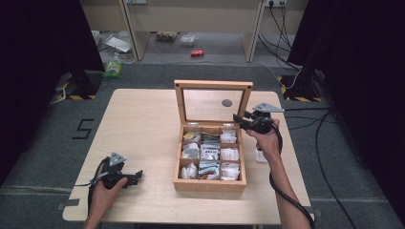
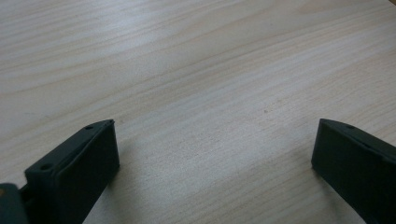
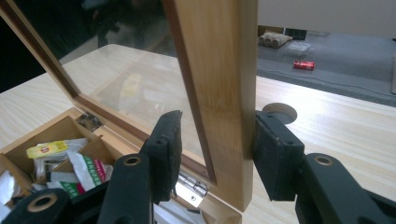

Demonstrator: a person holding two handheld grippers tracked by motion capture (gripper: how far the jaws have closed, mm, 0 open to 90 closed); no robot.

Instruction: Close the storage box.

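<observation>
Item: wooden box (image 1: pixel 209 183) with hinged glass lid (image 1: pixel 213 85), near the middle of the surface (image 1: pixel 143 124), slightly right of centre.

Condition: the lid stands upright, open. Nine compartments hold tea bags (image 1: pixel 210 152) and small packets. Hinges (image 3: pixel 191 186) sit at the back edge.

Right tongs (image 1: pixel 241 120): at the right side rail of the lid frame (image 3: pixel 224 93). In the right gripper view the rail stands between the two jaws; the outer jaw touches the wood, the inner jaw stands a little off the glass side. Not clenched on the rail yet, by the look of it, though nearly so.

Left tongs (image 1: pixel 136 175): resting low near the front left of the surface, well apart from the box; jaws wide and released, with bare wood between them in the left gripper view.

Step in hand, as judged: taking hold of the lid rail in order to swing the lid.

Handling notes:
- Press on the wooden rail, not the glass pane (image 3: pixel 116 79).
- Grip squarely, jaws flat to both faces, so the rail does not twist out.
- Follow the arc about the hinges; do not push straight down or the box may slide.
- Lower slowly near the end; packets standing proud could catch under the frame.
- The left tongs could steady the front wall of the box if it shifts.
</observation>
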